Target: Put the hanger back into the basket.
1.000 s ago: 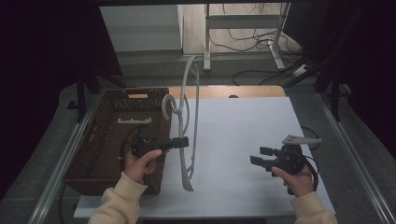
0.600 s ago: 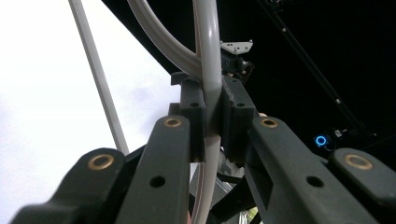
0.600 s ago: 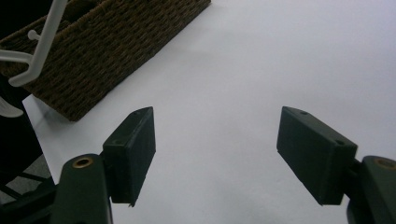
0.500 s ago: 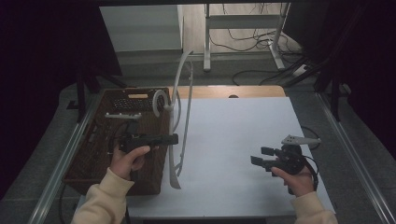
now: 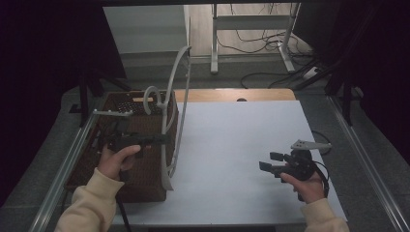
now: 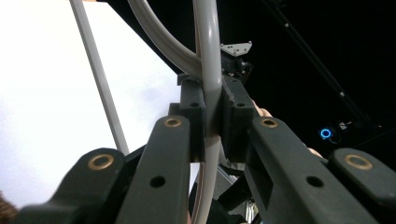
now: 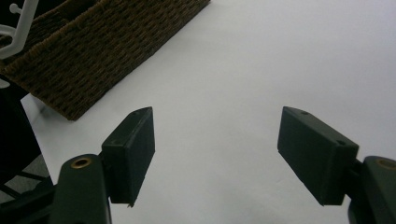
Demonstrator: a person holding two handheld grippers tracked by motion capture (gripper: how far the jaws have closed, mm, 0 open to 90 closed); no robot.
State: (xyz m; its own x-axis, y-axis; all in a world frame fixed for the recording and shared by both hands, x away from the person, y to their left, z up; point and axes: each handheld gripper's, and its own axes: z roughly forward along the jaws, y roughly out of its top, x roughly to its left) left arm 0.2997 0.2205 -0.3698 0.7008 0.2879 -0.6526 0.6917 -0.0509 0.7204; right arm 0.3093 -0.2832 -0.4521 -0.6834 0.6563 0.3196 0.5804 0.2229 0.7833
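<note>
- Left gripper [image 5: 162,139]: held at the counter's left edge, over the wicker basket [image 5: 140,181]. Its jaws are clamped on a curved arm of a light grey plastic clothes hanger [image 5: 175,92]; the left gripper view shows the bar pinched between the two pads [image 6: 236,119].
- Clothes hanger: raised on end, hook near the basket's top, one tip low beside the basket's right wall, the other tip high above the counter's far edge.
- Wicker basket: dark brown, at the counter's [image 5: 241,145] near-left corner.
- Right gripper [image 5: 270,162]: held near the counter's near-right corner, jaws spread wide with nothing between them, above bare white surface.
</note>
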